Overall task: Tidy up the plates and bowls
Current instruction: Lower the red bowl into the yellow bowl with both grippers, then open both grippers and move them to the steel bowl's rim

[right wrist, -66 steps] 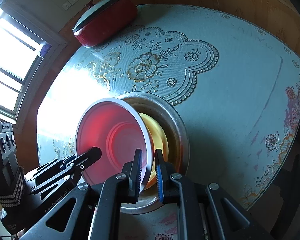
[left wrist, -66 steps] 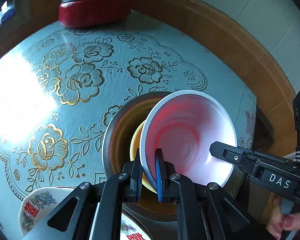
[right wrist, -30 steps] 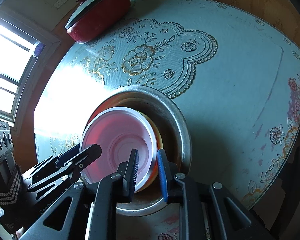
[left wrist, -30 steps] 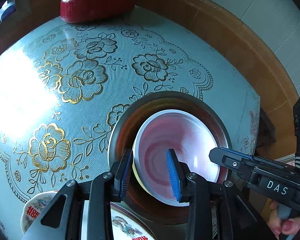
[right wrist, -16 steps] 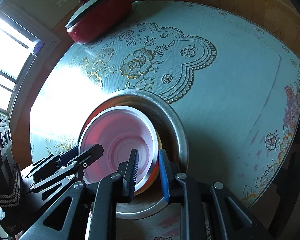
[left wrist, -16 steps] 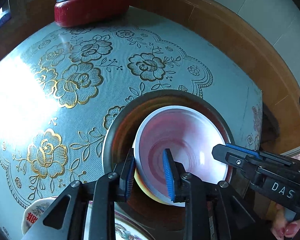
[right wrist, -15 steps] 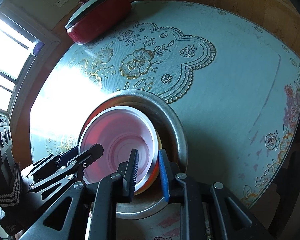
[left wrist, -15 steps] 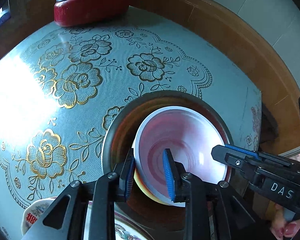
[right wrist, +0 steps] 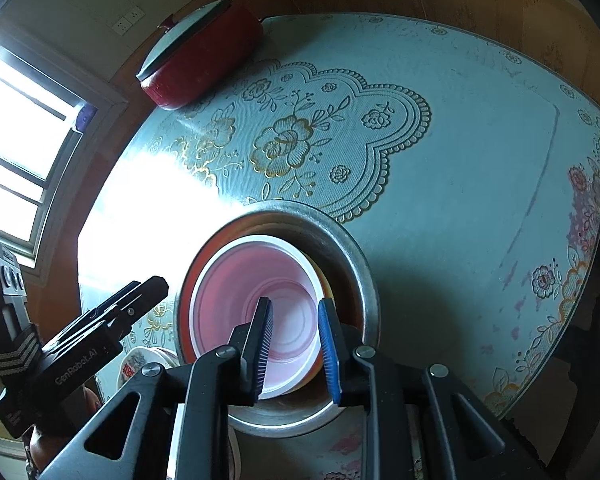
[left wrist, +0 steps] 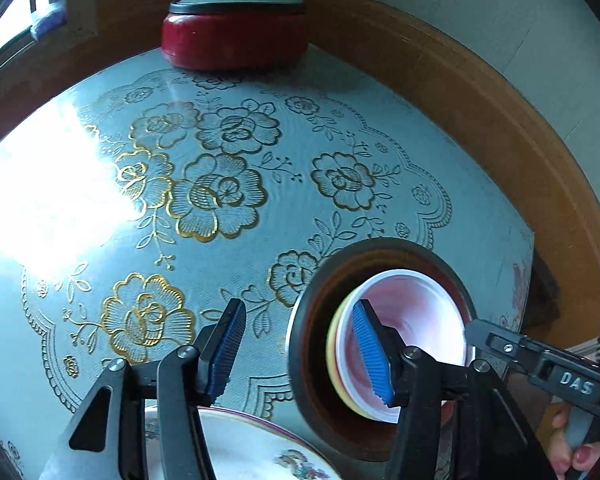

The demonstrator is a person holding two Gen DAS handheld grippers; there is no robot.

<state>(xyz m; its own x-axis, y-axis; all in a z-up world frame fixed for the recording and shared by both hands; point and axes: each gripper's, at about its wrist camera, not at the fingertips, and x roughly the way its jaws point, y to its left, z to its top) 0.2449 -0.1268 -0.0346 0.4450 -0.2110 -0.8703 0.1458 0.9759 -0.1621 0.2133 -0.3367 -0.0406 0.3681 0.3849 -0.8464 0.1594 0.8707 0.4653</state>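
Left wrist view: the left tool (left wrist: 300, 348), just spread wide, grips nothing, above a floral plate (left wrist: 260, 448). Right wrist view: the right tool (right wrist: 294, 352) straddles the white bowl's (right wrist: 236, 292) near rim; whether it pinches, I cannot tell. That bowl sits nested in a yellow bowl (right wrist: 323, 280) inside a metal basin (right wrist: 364, 276). A red pot (left wrist: 236, 40) stands far across the tabletop (right wrist: 480, 160).

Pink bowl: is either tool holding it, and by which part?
The left tool has just been opening, with nothing between its jaws. The right tool straddles the near rim of the pink bowl; whether it grips cannot be told.
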